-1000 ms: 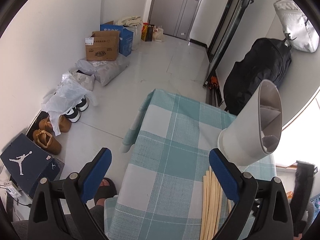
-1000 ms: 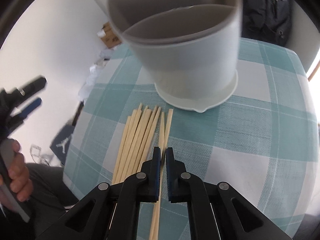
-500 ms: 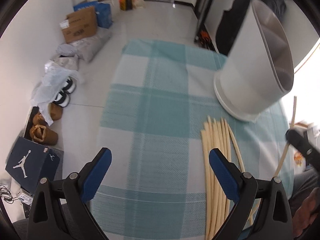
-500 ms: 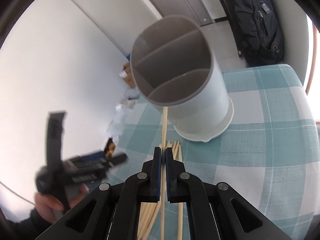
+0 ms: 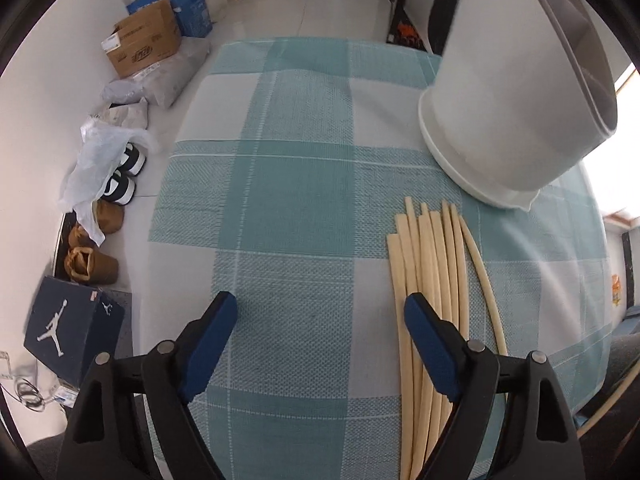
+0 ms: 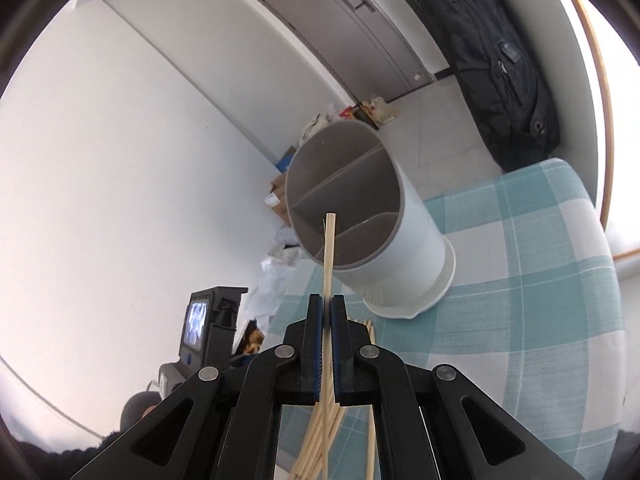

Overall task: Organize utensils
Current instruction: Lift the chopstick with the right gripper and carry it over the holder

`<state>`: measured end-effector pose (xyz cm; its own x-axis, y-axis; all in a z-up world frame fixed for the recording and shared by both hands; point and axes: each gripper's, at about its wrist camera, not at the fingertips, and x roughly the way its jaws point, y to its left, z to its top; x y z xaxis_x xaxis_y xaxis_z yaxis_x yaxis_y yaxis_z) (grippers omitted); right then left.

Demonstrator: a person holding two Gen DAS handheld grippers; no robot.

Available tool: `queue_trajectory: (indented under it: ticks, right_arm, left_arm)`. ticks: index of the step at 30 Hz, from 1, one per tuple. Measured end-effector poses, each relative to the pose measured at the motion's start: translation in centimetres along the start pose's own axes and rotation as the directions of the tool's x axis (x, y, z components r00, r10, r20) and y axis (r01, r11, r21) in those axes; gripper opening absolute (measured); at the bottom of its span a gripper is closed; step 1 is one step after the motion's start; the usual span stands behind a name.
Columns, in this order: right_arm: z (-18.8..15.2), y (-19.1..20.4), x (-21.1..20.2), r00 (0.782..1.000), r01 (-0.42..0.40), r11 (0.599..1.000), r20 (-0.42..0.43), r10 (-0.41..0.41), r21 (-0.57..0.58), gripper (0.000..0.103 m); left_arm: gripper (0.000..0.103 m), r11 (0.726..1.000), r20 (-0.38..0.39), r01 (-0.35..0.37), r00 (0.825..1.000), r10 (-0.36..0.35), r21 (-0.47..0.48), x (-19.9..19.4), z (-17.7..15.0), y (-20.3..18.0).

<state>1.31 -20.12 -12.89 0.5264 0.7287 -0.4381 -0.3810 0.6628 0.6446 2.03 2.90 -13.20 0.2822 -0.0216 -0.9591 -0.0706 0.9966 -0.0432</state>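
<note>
A white utensil holder (image 6: 384,240) with inner dividers stands on the teal checked tablecloth (image 6: 520,300); it also shows in the left wrist view (image 5: 512,112). My right gripper (image 6: 327,308) is shut on one wooden chopstick (image 6: 329,248), held above the table, its tip in line with the holder's open top. Several wooden chopsticks (image 5: 432,264) lie side by side on the cloth in front of the holder. My left gripper (image 5: 320,320) is open and empty, low over the cloth, its right finger just over the left edge of the pile.
The table's left edge drops to a floor with a navy shoe box (image 5: 72,332), shoes (image 5: 120,184) and cardboard boxes (image 5: 144,44). A black bag (image 6: 500,64) hangs on the wall behind the table. The left gripper's body (image 6: 208,328) shows at the right wrist view's lower left.
My right gripper has lifted one chopstick off the pile and raised it toward the holder's top. My left gripper has tilted down and moved closer to the pile.
</note>
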Motion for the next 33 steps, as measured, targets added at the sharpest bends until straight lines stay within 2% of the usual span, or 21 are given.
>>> queue_trajectory:
  ticks: [8, 11, 14, 16, 19, 21, 28, 33]
  right_arm:
    - [0.5, -0.2, -1.5, 0.999, 0.006, 1.0, 0.052, -0.006, 0.002, 0.003]
    - [0.7, 0.2, -2.1, 0.998, 0.017, 1.0, 0.066, -0.016, -0.012, 0.003]
    - [0.8, 0.2, -2.3, 0.997, 0.023, 1.0, 0.078, -0.021, -0.02, 0.003]
    - [0.9, 0.1, -2.3, 0.997, 0.023, 1.0, 0.08, -0.022, -0.02, 0.003]
    - [0.8, 0.1, -2.6, 0.995, 0.039, 0.999, 0.09, -0.036, -0.029, 0.003]
    - [0.8, 0.2, -2.9, 0.994, 0.05, 0.998, 0.1, -0.046, -0.035, 0.003]
    - [0.7, 0.4, -3.4, 0.99, 0.071, 0.996, 0.125, -0.065, -0.048, 0.003]
    - [0.5, 1.1, -3.5, 0.987, 0.081, 0.993, 0.145, -0.069, -0.082, 0.003]
  left_arm:
    - [0.079, 0.999, -0.003, -0.048, 0.999, 0.048, 0.005, 0.5, 0.4, -0.5]
    - [0.068, 0.999, 0.008, -0.04, 0.999, 0.04, 0.024, 0.4, 0.8, -1.0]
    - [0.053, 0.999, 0.018, -0.033, 0.999, 0.033, 0.033, 0.4, 1.3, -1.3]
    - [0.033, 0.999, 0.027, -0.028, 0.999, 0.027, 0.037, 0.4, 1.5, -1.7]
    - [0.012, 0.999, 0.031, -0.02, 0.999, 0.018, 0.047, 0.3, 1.6, -2.1]
    - [0.004, 0.999, 0.032, -0.01, 0.999, 0.008, 0.042, 0.3, 1.7, -2.0]
    - [0.003, 0.999, 0.07, 0.039, 0.997, -0.036, -0.035, -0.3, 1.8, -0.5]
    - [0.003, 0.994, 0.185, 0.086, 0.98, -0.073, -0.065, -3.3, 1.6, 0.1]
